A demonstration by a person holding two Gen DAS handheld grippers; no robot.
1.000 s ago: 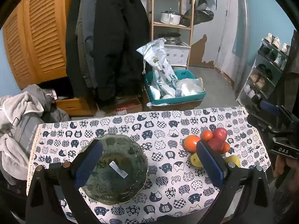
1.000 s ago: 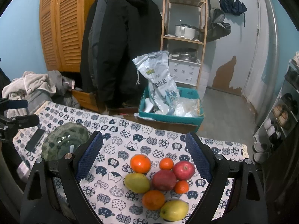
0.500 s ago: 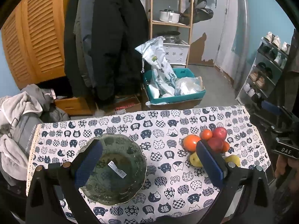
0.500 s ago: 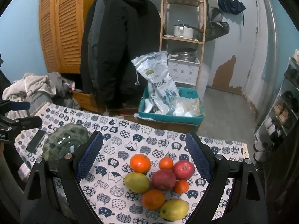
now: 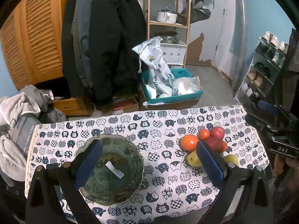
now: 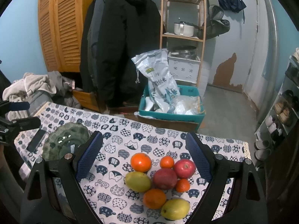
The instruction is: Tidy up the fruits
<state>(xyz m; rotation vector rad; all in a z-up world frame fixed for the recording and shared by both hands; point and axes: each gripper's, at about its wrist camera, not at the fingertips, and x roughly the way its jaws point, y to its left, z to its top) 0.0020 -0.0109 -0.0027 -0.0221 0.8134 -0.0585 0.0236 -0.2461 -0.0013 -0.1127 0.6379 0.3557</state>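
While both grippers hover above a table, nothing is held.
Table: covered by a white tablecloth printed with dark blue cat faces.
Left gripper: fingers spread wide, empty, above the green bowl.
Right gripper: fingers spread wide, empty, above the fruit pile.
Bowl: dark green, scalloped rim, on the cloth's left part, with a small white label inside.
Fruit pile: on the cloth's right part, well apart from the bowl, pieces touching one another.
Fruit kinds: two red apples, two large oranges, two small tangerines, two yellow-green mangoes.
Phone: dark, flat, just beside the bowl's far left.
Background: dark coats, a teal crate on the floor.
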